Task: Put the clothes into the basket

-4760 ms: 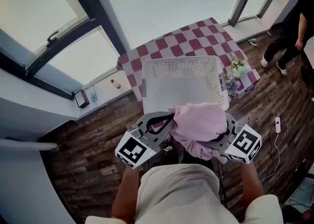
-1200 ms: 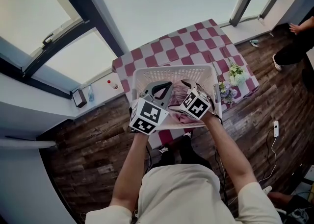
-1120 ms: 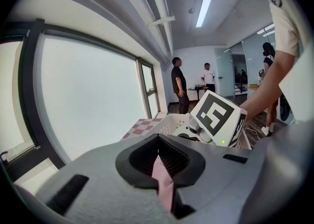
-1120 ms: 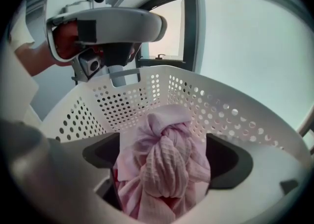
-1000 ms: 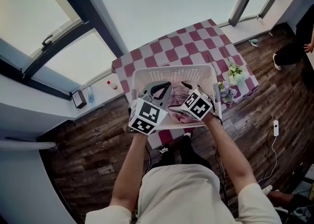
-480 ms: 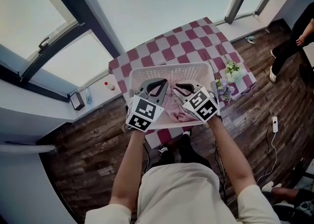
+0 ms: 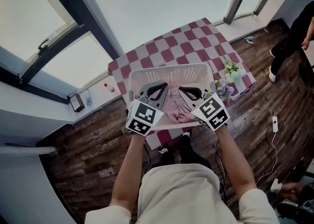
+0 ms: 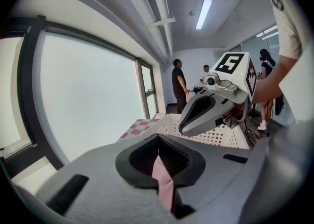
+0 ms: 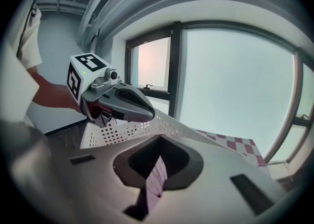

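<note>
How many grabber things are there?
2. The left gripper is over the left of the white basket, the right gripper over its right; each is shut on the pink cloth.

Head view looks steeply down on the basket (image 7: 167, 73), while both gripper views face each other across it.

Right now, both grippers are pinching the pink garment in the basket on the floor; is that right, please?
Not quite: the head view shows the basket on the table, not the floor. The left gripper and right gripper do pinch the garment.
</note>
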`<state>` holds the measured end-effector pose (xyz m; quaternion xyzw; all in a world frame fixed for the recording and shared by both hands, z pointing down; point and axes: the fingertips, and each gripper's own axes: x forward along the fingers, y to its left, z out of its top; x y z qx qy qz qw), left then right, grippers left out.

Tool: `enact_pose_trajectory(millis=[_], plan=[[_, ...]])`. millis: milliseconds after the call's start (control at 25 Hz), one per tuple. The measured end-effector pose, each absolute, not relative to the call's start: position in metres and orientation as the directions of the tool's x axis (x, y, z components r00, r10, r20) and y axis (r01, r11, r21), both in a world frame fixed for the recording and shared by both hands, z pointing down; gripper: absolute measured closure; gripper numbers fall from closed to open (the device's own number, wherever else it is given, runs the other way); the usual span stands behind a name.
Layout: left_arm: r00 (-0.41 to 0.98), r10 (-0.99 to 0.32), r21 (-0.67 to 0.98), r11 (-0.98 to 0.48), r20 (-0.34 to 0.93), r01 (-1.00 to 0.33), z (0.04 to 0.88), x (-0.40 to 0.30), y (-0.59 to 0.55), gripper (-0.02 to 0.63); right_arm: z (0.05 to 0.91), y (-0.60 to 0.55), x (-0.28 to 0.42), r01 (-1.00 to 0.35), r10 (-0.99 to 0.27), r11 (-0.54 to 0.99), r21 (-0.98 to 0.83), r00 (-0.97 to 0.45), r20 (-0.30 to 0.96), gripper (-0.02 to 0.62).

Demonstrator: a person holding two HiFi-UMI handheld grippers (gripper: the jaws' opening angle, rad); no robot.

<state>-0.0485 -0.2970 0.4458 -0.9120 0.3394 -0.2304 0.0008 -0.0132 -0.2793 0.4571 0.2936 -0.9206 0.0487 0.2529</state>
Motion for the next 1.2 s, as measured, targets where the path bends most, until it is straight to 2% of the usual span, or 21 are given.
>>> enact_pose_trajectory(millis=[400, 1200], plan=[[0.673, -0.631, -0.161, -0.765, 0.386, -0.624, 0.43, -0.064, -0.274, 0.592, 0.417, -0.255, 0.012, -0.626, -0.582, 0.78, 0.0, -0.725, 0.369, 0.578], [0.688, -0.598, -0.138, -0.787, 0.412, -0.601, 0.449, -0.047, -0.27, 0.592, 0.43, -0.257, -0.003, -0.615, -0.554, 0.788, -0.006, -0.713, 0.43, 0.58]])
